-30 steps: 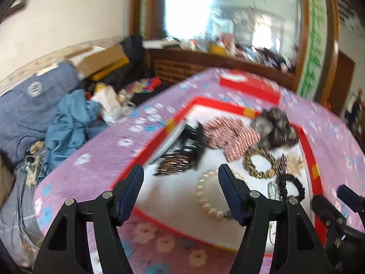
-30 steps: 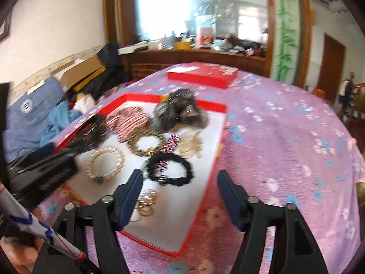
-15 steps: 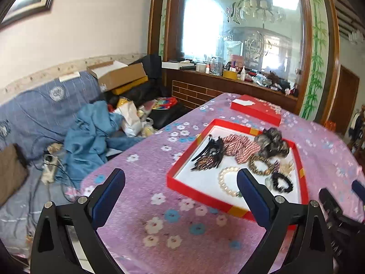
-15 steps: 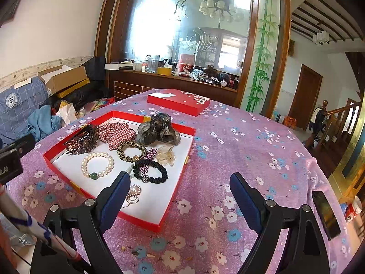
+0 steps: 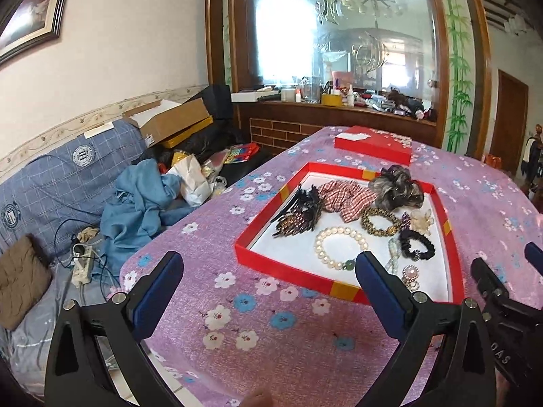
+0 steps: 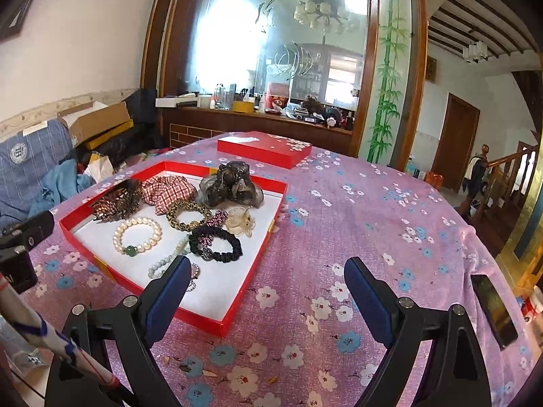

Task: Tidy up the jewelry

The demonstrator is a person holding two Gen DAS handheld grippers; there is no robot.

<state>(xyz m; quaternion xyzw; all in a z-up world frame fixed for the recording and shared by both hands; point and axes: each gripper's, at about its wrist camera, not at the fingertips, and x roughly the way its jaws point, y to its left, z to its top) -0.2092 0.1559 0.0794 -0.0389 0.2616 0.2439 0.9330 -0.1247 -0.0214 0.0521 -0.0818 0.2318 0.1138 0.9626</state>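
Both tools, left tool (image 5: 268, 271) and right tool (image 6: 264, 276), have withdrawn from the red tray (image 6: 237, 308), released and empty. All jewelry lies inside; its lid (image 6: 264, 151) remains off.

From the left wrist we look forward between spread blue-padded fingers (image 5: 159, 288), down across the purple floral tablecloth (image 5: 271, 332) toward the shallow red cardboard tray (image 5: 285, 273), which lies near and right of centre. From the right wrist we face the same way, the tray (image 6: 234, 315) near and left of centre. Both views share the tray and the arched wall mirror (image 5: 339, 34).
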